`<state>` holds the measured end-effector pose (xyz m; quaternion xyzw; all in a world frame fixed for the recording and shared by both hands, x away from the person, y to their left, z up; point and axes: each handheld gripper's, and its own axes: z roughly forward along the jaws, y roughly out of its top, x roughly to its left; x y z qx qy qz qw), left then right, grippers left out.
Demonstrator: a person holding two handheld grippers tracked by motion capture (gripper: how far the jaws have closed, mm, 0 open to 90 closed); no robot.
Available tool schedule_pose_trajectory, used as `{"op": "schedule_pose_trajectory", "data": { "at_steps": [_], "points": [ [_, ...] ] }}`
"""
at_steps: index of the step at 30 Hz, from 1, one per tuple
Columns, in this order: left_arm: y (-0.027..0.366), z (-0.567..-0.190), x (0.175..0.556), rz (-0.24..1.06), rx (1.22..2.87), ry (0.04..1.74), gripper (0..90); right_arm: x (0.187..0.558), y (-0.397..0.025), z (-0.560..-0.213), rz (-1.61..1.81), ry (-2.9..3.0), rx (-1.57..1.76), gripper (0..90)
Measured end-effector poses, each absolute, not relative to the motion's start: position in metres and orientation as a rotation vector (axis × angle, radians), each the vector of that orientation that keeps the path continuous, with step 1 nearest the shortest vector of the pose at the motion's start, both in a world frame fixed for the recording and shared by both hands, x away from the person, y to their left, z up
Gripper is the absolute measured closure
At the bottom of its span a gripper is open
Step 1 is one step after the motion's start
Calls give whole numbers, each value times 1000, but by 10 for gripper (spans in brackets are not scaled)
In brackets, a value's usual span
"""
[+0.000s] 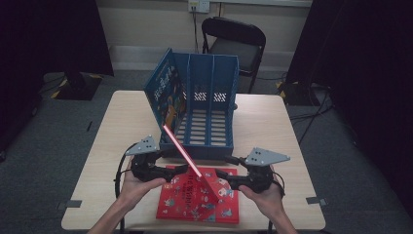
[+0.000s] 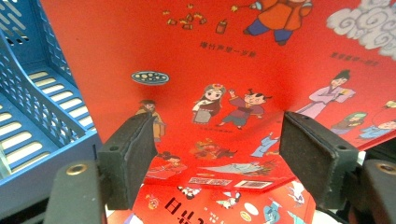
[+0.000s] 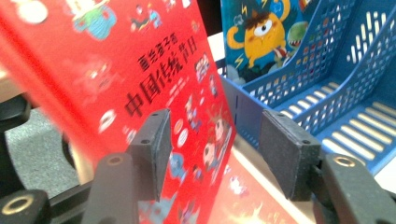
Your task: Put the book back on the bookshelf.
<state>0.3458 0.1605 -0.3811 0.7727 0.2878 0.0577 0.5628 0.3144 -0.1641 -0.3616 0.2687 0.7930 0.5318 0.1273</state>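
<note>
Recording room or lab corner, black curtains (image 1: 44,34) on both sides beyond the tools, grey carpet floor (image 1: 44,161) with tape marks, cables, wall socket (image 1: 198,6), folding chair (image 1: 237,44) behind a small wooden tabletop (image 1: 272,126), blue file rack (image 1: 207,109) ahead of the tools

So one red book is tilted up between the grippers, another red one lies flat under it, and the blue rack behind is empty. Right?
Not quite: the blue rack is not empty. The high view shows a blue picture book standing in its left compartment. The rest holds: a red book is tilted up between the left gripper and right gripper, above a flat red book.
</note>
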Motion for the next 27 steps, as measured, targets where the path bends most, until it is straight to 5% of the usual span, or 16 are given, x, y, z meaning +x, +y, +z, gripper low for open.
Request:
{"op": "schedule_pose_trajectory", "data": {
  "at_steps": [18,24,27],
  "points": [
    [158,-384,347,131,1825,695,280,285,-135,-382,1527,2450,658,378],
    [159,-385,346,130,1826,701,282,293,-107,-383,1462,2446,595,416],
    [159,-385,346,131,1826,699,282,296,-102,-386,1417,2411,622,523]
  ]
}}
